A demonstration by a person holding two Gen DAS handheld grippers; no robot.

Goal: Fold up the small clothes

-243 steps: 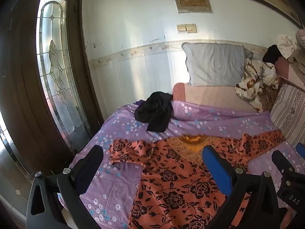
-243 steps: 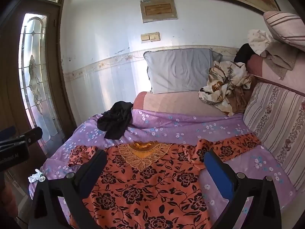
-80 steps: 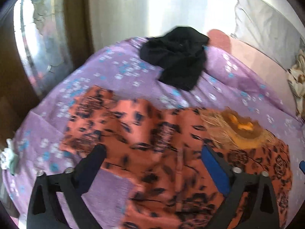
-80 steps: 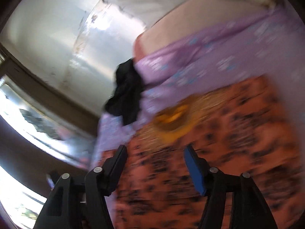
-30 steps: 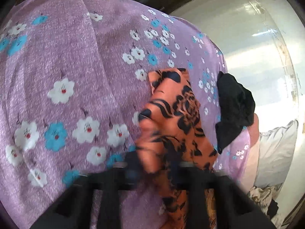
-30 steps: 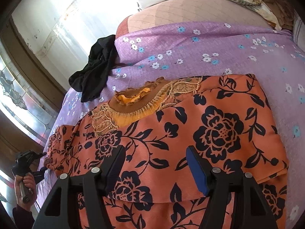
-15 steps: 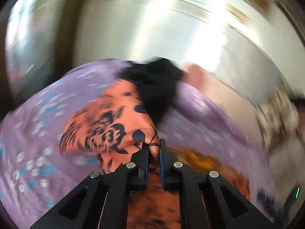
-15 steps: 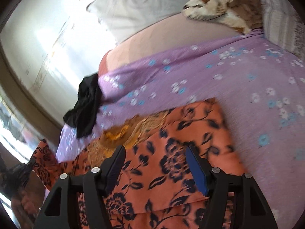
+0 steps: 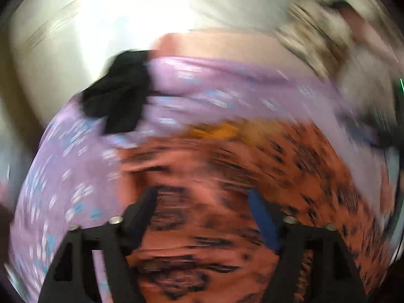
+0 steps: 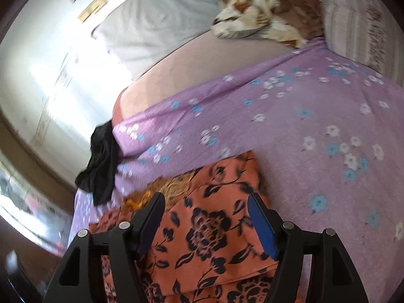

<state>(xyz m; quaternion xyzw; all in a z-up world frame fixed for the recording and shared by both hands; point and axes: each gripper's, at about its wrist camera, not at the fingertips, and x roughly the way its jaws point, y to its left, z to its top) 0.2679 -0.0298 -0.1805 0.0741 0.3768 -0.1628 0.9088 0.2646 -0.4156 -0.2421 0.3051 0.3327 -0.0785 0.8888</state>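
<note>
Having just spread our left tongs [image 9: 202, 217] off the orange garment [image 9: 227, 176], right tongs [image 10: 205, 217] also spread and empty, we risk its loose fold slumping open.

We count one orange floral garment [image 10: 209, 229] on the bed, and one black garment [image 10: 102, 166] — crumpled near the sheet's edge. One purple flowered sheet [image 10: 303, 126] covers the bed. By the wall we make out one grey pillow [image 10: 156, 25], one striped cushion [image 10: 358, 20] and one heap of patterned cloth [image 10: 260, 12] — its separate pieces uncountable.
</note>
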